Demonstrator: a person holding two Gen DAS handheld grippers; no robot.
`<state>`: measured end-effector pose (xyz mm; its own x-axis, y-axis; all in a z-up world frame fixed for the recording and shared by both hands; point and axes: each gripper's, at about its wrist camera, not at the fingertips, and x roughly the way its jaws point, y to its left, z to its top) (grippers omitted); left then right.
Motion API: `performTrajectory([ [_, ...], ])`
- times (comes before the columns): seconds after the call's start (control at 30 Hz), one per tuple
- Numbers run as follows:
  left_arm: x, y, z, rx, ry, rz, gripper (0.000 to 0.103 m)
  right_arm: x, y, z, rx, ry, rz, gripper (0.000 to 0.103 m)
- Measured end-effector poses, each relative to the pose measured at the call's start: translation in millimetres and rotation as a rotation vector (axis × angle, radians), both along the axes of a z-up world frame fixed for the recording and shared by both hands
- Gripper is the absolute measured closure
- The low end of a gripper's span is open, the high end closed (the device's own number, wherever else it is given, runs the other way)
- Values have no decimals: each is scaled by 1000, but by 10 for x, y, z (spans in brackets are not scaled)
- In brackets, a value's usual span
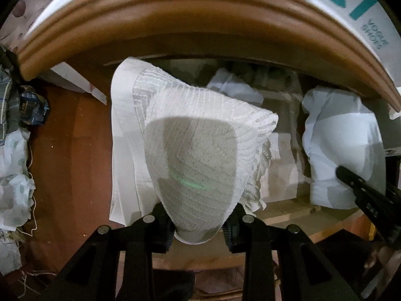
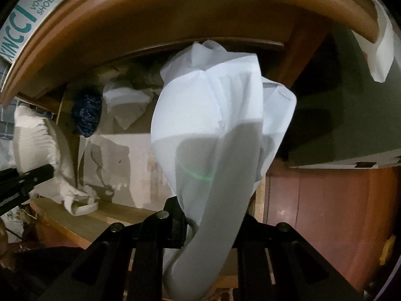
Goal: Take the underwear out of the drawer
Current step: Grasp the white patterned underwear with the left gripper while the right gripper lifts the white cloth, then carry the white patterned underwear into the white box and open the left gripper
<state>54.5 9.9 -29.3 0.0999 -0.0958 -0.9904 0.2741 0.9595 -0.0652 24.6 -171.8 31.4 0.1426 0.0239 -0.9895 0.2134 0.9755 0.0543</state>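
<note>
Big brown wooden dresser top (image 1: 155,17) curving across at 12 o'clock, white shoe box (image 2: 27,15) on it. Open drawer (image 2: 82,223) below, holding crumpled white cloth (image 2: 125,102) and a dark blue bundle (image 2: 87,110) at 10 o'clock. Lacy white underwear (image 1: 190,135) hanging above the drawer, pinched in the left tongs (image 1: 198,233). Smooth white underwear (image 2: 213,115) lifted over the drawer's right side, pinched tight in the right tongs (image 2: 210,228).

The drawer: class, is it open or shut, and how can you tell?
Open. The drawer stands pulled out under the wooden top; its lined bottom and loose white clothes inside are in plain view from above.
</note>
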Motion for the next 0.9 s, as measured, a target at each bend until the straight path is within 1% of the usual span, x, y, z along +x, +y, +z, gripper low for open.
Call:
performTrajectory([
  [0.13,-33,17,108,-6,-28,-5,73,4,-18,-54,-18,18,4,89],
  [0.33,-173,86,486,-20,-84,-19,73,26,16,-127,-38,33,13,89],
  [0.5,-324,66,782,-34,-129,-39,73,54,68,-188,-46,40,17,89],
  [0.7,-460,89,1237,-63,-192,-78,73,68,81,-223,-46,44,15,89],
  [0.8,-525,149,1504,-106,-218,-86,73,59,75,-227,-41,45,12,89],
  [0.9,-546,226,1771,-127,-246,-87,73,47,66,-228,-41,46,13,89],
])
